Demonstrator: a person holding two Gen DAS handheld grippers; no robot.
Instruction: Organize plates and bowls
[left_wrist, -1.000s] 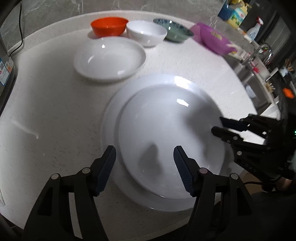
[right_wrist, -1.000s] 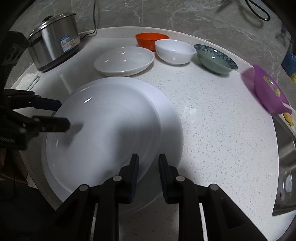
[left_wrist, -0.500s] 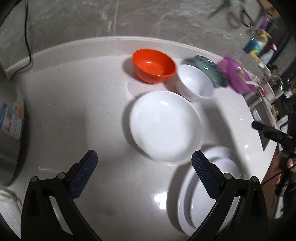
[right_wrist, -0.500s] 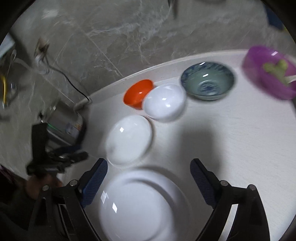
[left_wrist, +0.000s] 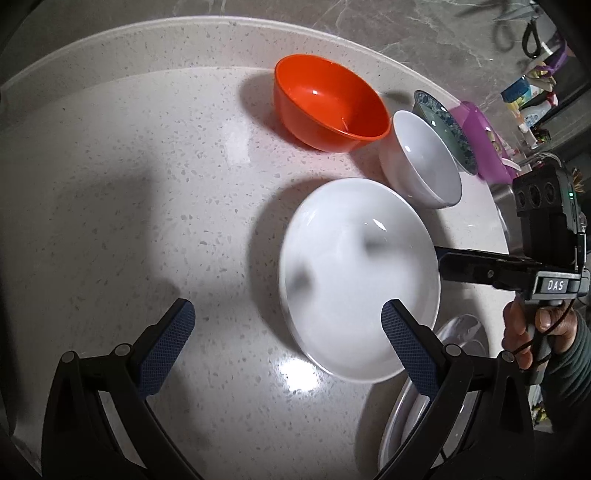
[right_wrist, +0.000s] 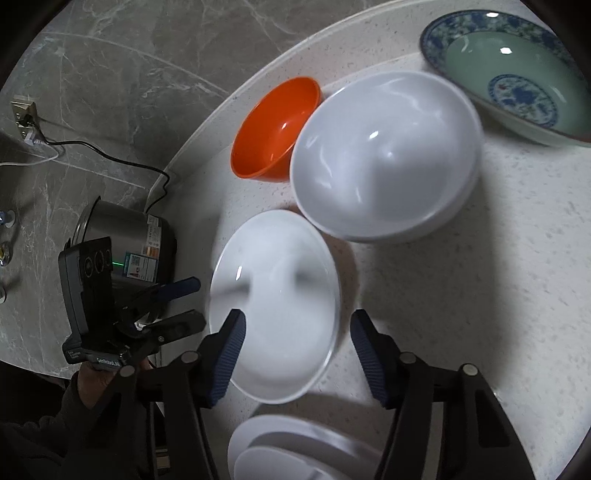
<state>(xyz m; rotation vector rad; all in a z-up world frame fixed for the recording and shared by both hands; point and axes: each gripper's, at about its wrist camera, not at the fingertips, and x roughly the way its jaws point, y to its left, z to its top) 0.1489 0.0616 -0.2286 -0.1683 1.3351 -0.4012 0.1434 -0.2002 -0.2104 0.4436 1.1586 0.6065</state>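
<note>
Left wrist view showed the speckled table (left_wrist: 122, 192) filling the frame. At centre right lay the shallow white dish (left_wrist: 360, 277), empty. Stacked white plates (left_wrist: 458, 332) peeked in at lower right. The orange bowl (left_wrist: 328, 101) sat at upper centre, the white bowl (left_wrist: 421, 158) just beside it to the right, the blue-patterned bowl (left_wrist: 441, 118) behind that. The left tongs (left_wrist: 286, 339) stood wide apart, closing slightly, one pad over the dish's near rim, gripping nothing. In the right wrist view the right tongs (right_wrist: 299, 354) were closing, pads either side of the dish's lower rim, not yet touching it.
</note>
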